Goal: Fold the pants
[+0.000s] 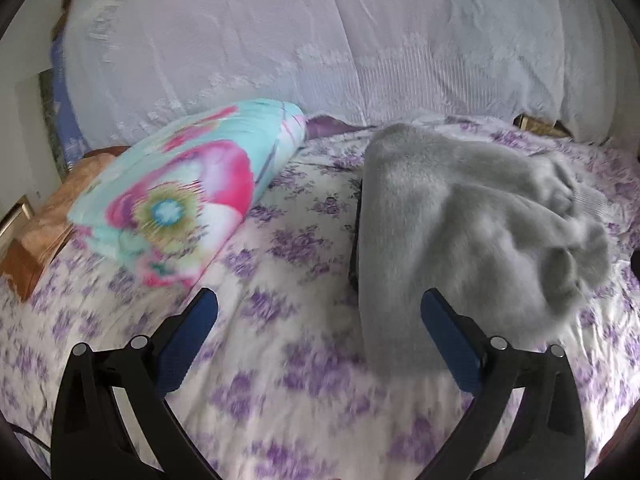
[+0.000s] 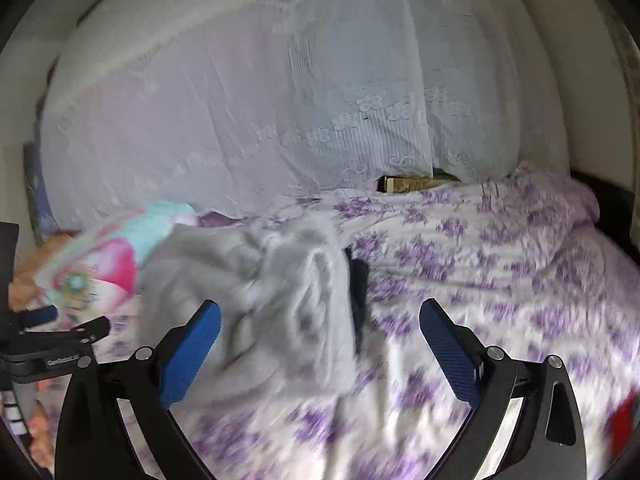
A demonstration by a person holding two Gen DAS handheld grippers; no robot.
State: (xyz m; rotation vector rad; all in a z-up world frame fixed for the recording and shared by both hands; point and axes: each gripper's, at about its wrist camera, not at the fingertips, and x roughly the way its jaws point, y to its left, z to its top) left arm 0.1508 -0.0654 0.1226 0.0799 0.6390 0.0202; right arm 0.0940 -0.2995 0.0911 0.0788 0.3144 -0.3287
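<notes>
1. Left wrist view: the left gripper (image 1: 318, 306) occupies the 6 o'clock region. Its two blue-padded fingers (image 1: 188, 344) stand wide apart with nothing between them.
2. The grey fleece pants (image 1: 460, 224) lie in a bunched heap on the bed sheet (image 1: 288, 392), white with purple flowers, extending from centre toward 3 o'clock. The right-hand finger overlaps the heap's near edge at 5 o'clock; contact cannot be confirmed.
3. A dark strip (image 1: 355, 240) shows along the heap's left edge; its identity cannot be determined.
4. A floral pillow (image 1: 180, 188) in turquoise and pink lies at 9 to 10 o'clock, apart from the pants. An orange-brown fabric (image 1: 44, 224) lies beyond it at 9 o'clock.
5. A white lace curtain (image 1: 320, 40) fills the field from 10 to 2 o'clock.
6. Right wrist view: the right gripper (image 2: 320, 316) sits at 6 o'clock, blue fingers (image 2: 450, 352) spread apart and empty.
7. The pants (image 2: 248, 292) lie left of centre, toward 8 o'clock, crumpled on the sheet (image 2: 500, 260). The left-hand finger overlaps the heap; the image is blurred and contact cannot be confirmed.
8. The left gripper (image 2: 68, 322) enters at 9 o'clock; its finger separation is not readable here. A hand (image 2: 40, 428) shows at 8 o'clock.
9. The pillow (image 2: 100, 260) lies at 9 o'clock, touching the far-left edge of the pants. The curtain (image 2: 240, 100) spans the upper field.
</notes>
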